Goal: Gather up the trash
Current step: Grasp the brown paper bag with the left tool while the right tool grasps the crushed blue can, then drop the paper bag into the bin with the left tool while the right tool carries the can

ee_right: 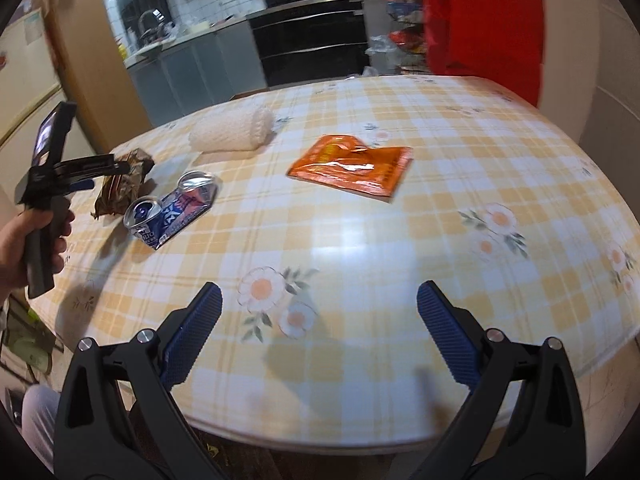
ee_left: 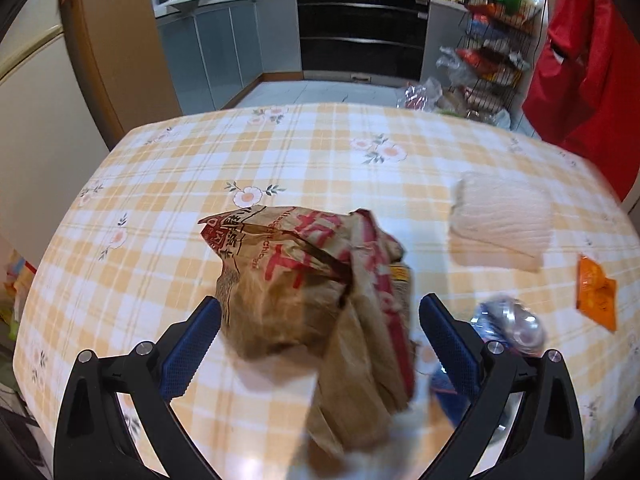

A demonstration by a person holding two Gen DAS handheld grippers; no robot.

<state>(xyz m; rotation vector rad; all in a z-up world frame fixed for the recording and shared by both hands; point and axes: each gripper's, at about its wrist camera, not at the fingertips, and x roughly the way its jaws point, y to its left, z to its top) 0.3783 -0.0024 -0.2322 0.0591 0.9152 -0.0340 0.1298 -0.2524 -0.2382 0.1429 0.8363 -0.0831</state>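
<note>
A round table, covered with a yellow-and-white checked cloth printed with flowers, is seen from both wrist cameras, with a kitchen behind it. In the left wrist view the left gripper is held with its blue-padded jaws spread wide, and a crumpled brown paper bag with red print is framed between them; the bag appears blurred, and whether either pad touches it cannot be told, though no grip on it is shown. A crushed blue can is seen just beside the right-hand finger of that gripper, an orange wrapper lies farther to the right near the table edge, and a pale folded cloth is laid beyond the can. In the right wrist view the right gripper is held fully open above the near part of the table, with nothing between its jaws. From this side the same left gripper is seen at the far left, gripped by the person's left hand, its fingers reaching to the paper bag. The can lies flattened just beside the bag, the rolled cloth is placed behind it, and the orange wrapper lies flat, well apart from the can, towards the table's middle.
</note>
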